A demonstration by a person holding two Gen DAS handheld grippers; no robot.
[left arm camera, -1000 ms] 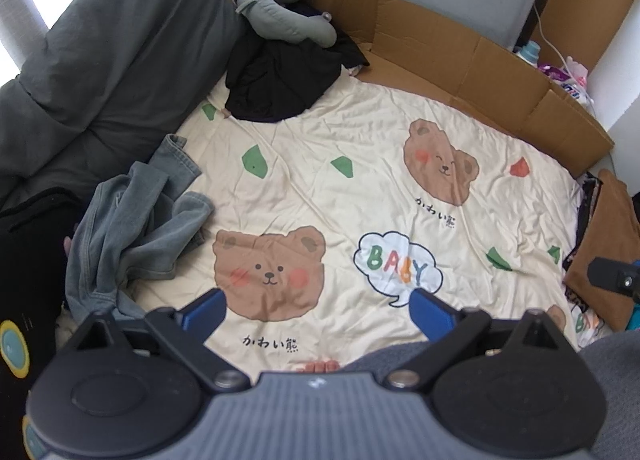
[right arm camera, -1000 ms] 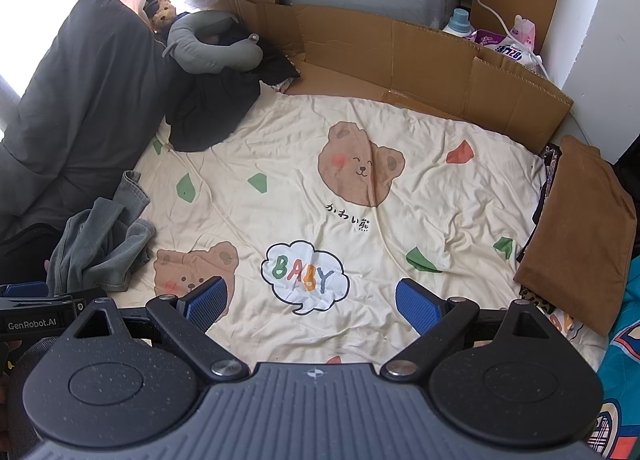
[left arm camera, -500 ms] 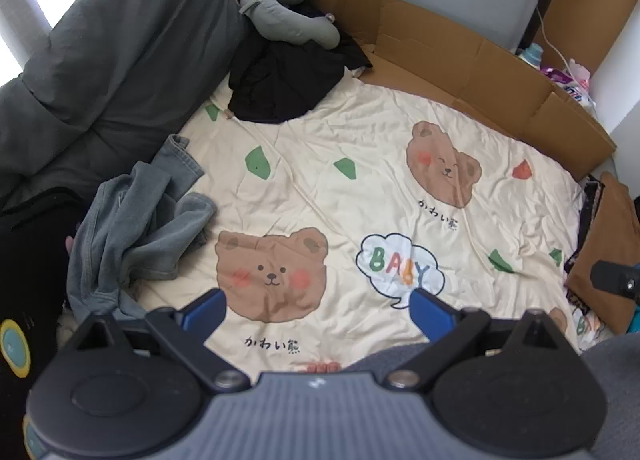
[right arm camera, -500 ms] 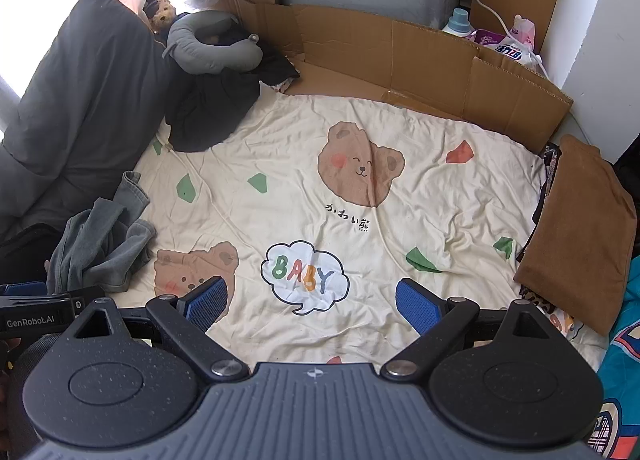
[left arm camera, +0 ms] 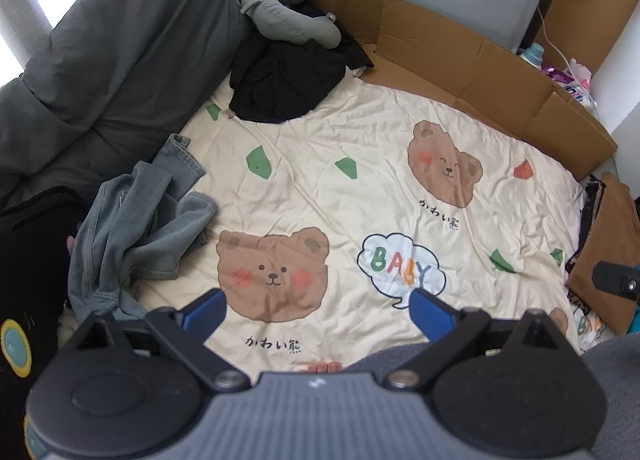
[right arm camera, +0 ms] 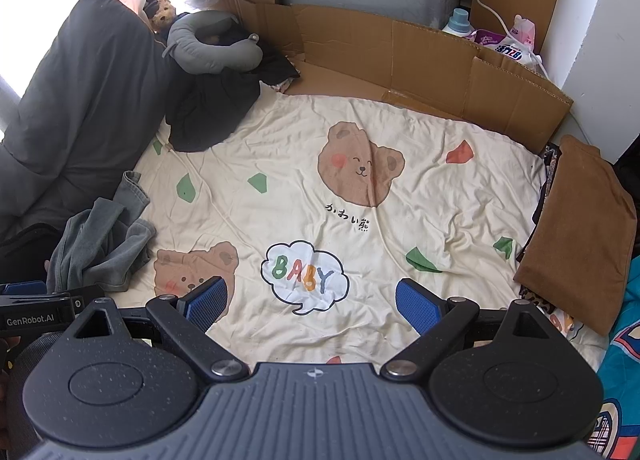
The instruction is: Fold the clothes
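The left gripper (left arm camera: 318, 310) has its blue-padded fingers (left arm camera: 206, 310) spread wide apart and holding nothing, hovering over the near edge of the bed; the right gripper (right arm camera: 312, 302) is the same, fingers (right arm camera: 416, 306) wide apart and empty, above the "BABY" speech bubble (right arm camera: 306, 276) printed on the cream bear-print sheet (right arm camera: 360, 219). The nearest garment to fold is the crumpled grey-blue jeans (left arm camera: 136, 227), lying in a heap at the left edge of the sheet, just beside the dark grey duvet (left arm camera: 108, 71) and to the left of the left gripper. Denim of this kind looks fairly heavy and limp, not slippery, and should drape rather than hold shape, so a firm pinch on a thick seam, such as the hem of the leg (left arm camera: 180, 147) sticking out toward the far side, or the waistband if it can be found in the heap, would probably serve best for dragging it flat onto the open sheet. Farther off, a black garment (left arm camera: 280, 83) lies bunched under a grey neck pillow (left arm camera: 288, 19), and a folded brown garment (right arm camera: 580, 236) rests at the right edge.
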